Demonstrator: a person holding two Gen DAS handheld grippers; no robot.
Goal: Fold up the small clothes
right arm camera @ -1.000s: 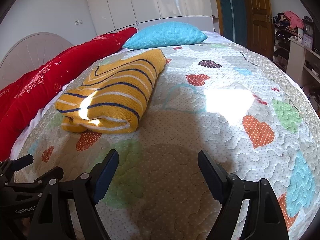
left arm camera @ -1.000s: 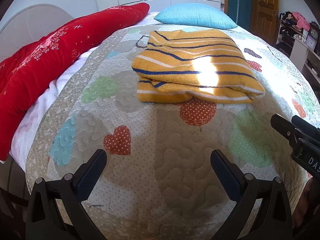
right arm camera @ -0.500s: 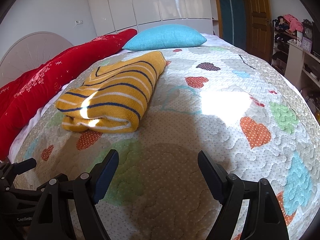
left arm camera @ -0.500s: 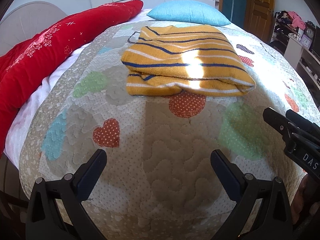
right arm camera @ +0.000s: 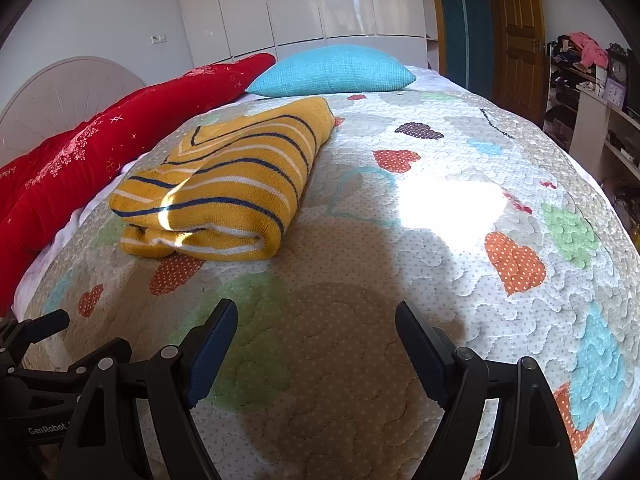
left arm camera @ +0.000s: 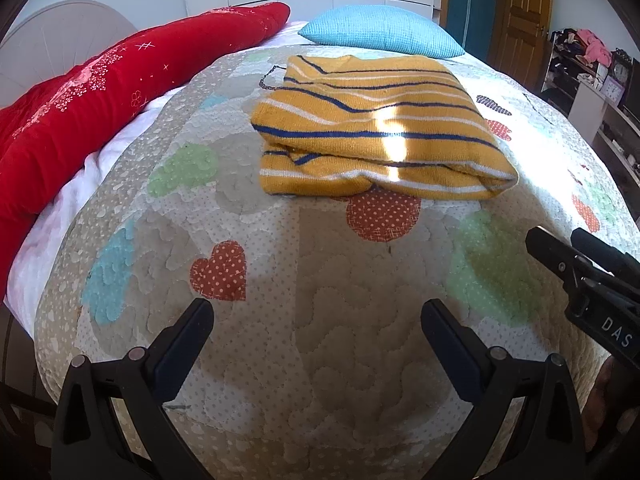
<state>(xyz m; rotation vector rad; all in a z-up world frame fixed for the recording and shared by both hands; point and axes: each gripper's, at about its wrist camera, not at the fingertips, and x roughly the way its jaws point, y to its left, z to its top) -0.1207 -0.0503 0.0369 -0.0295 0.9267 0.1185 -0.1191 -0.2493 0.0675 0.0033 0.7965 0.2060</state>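
Folded yellow striped sweater (left arm camera: 376,128) toward the bed's (left arm camera: 320,340) far edge, near blue pillow (left arm camera: 380,36). Left tongs (left arm camera: 316,320) and right tongs (right arm camera: 316,320) spread, empty, at near edge.

Sweater (left arm camera: 376,128): coarse knit cloth, matt, yellow with stripes. Quilt (right arm camera: 400,288): stitched cotton-like cloth, puckered, matt. Red blanket (left arm camera: 80,108): plush, velvety nap. Blue pillow (right arm camera: 332,72): waffle-textured cloth. Wardrobe (right arm camera: 320,0): glossy white panels. Door (right arm camera: 520,32): varnished wood. Fingers (right arm camera: 208,356): matt black plastic.
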